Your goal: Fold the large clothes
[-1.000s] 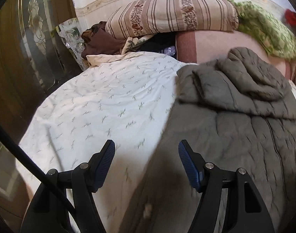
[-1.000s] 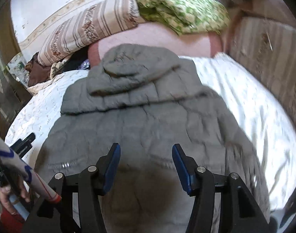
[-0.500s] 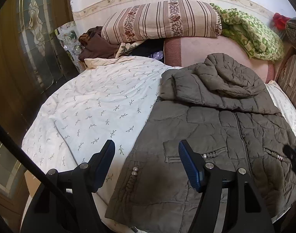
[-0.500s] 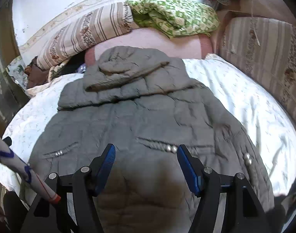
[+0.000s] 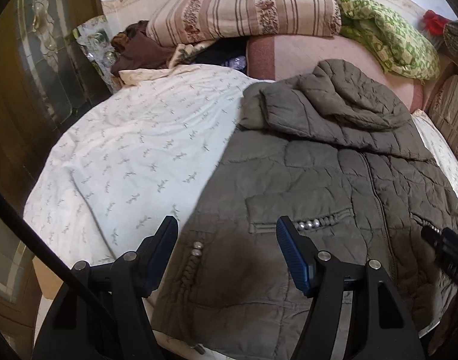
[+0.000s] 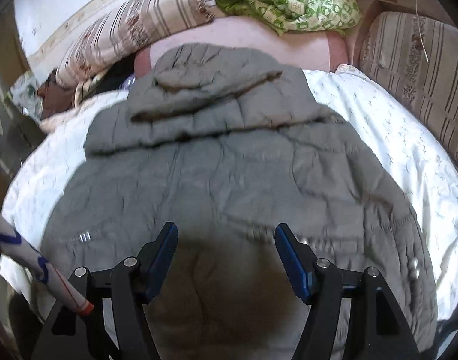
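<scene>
The padded coat (image 5: pixel 333 180) is lying flat on the bed (image 5: pixel 133 150), looking soft, bulky and slippery. Both tools, left (image 5: pixel 227 252) and right (image 6: pixel 226 255), are hanging open and empty; the near hem is offering the best hold.

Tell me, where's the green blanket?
In both views, the green blanket lies at the bed's far end, right of the striped pillow, beyond the jacket's hood.

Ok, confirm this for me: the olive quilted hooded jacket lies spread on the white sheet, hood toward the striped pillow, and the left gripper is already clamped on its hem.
Not quite. The left gripper is not clamped on anything: the left wrist view shows its jaws open above the olive quilted hooded jacket, gripping no fabric. The rest holds: the jacket lies spread on the white sheet, hood toward the striped pillow.
</scene>
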Action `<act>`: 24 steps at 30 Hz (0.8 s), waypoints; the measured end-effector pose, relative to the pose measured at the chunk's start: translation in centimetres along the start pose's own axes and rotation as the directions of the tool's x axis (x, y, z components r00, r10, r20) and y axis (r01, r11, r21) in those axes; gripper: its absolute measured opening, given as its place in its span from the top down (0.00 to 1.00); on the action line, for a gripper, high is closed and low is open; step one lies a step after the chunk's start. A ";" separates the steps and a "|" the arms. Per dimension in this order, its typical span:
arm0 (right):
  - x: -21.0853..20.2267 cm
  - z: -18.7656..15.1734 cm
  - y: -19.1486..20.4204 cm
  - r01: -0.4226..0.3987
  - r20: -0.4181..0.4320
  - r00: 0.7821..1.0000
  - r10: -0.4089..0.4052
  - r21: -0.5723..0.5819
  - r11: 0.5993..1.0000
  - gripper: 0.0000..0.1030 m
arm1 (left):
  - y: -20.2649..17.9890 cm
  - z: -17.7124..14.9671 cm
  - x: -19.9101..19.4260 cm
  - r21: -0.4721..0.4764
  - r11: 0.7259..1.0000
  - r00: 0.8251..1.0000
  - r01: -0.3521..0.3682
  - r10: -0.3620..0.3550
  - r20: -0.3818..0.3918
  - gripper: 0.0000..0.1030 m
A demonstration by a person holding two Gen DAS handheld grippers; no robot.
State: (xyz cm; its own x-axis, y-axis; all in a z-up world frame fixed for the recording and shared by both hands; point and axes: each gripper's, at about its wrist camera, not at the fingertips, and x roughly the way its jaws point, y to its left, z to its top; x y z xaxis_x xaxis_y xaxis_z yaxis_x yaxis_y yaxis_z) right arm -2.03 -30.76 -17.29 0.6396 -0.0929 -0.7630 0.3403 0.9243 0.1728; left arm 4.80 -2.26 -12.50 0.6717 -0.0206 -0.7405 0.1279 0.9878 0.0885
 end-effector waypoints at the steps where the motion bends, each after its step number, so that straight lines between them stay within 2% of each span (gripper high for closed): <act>1: -0.1 -0.6 0.1 0.015 -0.002 1.000 -0.015 -0.012 1.000 0.29 | -0.2 -0.1 0.0 0.007 1.000 1.000 0.006 -0.006 -0.002 0.35; 6: -0.6 -2.5 0.0 0.042 -0.010 0.999 -0.042 -0.019 0.999 0.25 | -1.2 -0.9 -0.4 0.039 0.999 1.000 0.030 -0.030 -0.005 0.35; 24: -3.5 -3.6 3.1 0.093 0.053 0.995 -0.086 -0.146 0.985 0.21 | -0.7 -1.7 -2.0 0.026 0.996 0.997 0.081 -0.081 0.003 0.35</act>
State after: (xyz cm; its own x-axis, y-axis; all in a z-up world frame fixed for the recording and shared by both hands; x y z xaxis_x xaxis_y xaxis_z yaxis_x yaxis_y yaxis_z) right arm -5.70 -26.26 -16.37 0.6435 -0.1916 -0.7411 0.2942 0.9557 0.0084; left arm 2.13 -2.67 -12.21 0.6613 -0.1010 -0.7433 0.2007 0.9786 0.0456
